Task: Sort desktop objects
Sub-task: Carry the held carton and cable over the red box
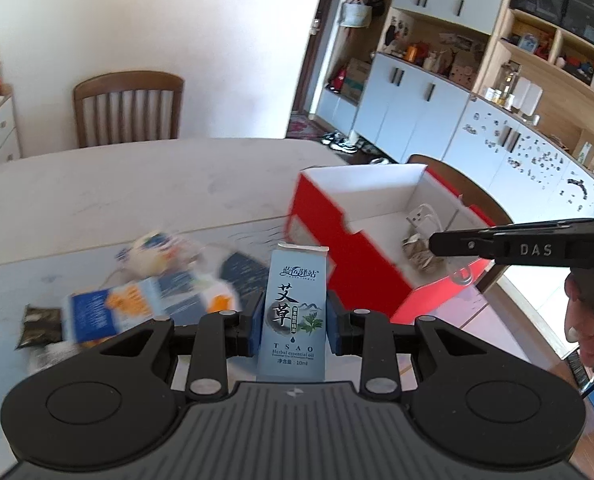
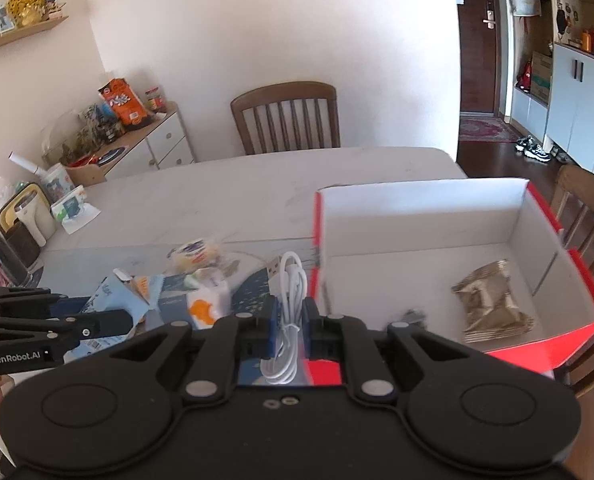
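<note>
Left tool (image 1: 293,320): pinching small blue essential-oil box (image 1: 292,312), upright, bottom centre of frame.
Right tool (image 2: 289,320): pressed together on coiled white USB cable (image 2: 287,320), centre-low.
Red box (image 2: 537,216): open, right of frame, on surface (image 2: 217,196); gold packet (image 2: 493,300) inside.
Snack packs (image 1: 137,300): pile, lower left, blurred.
</note>
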`<state>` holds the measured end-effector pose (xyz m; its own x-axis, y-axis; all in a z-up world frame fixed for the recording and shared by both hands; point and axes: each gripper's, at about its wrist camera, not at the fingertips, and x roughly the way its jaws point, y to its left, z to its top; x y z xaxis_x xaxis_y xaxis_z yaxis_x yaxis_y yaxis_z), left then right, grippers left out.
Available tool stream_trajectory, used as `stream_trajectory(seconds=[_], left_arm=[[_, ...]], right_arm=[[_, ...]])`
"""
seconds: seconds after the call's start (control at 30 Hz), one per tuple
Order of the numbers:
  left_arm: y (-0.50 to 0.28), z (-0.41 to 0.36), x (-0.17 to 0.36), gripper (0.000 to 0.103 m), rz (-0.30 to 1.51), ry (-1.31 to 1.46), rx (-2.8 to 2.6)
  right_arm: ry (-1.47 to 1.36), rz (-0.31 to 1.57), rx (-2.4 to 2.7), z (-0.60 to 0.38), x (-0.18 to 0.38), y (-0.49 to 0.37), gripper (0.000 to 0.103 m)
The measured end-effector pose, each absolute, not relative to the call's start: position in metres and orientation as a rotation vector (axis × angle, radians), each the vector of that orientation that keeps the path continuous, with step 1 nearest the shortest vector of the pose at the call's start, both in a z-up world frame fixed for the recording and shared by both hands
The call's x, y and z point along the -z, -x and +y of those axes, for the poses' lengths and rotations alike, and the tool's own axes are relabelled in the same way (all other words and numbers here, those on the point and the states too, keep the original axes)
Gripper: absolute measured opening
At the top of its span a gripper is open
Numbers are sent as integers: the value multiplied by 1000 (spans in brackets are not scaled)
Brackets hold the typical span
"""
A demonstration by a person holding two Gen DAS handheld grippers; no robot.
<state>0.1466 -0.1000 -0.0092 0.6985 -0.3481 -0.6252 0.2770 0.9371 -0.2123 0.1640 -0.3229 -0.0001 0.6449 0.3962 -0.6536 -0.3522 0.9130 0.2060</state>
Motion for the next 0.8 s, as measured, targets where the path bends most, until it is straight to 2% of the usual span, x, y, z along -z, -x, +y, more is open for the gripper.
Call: stream_trajectory(seconds=[0.5, 0.8], left_arm=[[-209, -213, -1, 29, 705, -2, 484], [-251, -246, 7, 29, 736, -37, 482]], right_arm=[[-93, 753, -340, -405, 3, -192, 11], [-91, 777, -328, -424, 16, -220, 11]])
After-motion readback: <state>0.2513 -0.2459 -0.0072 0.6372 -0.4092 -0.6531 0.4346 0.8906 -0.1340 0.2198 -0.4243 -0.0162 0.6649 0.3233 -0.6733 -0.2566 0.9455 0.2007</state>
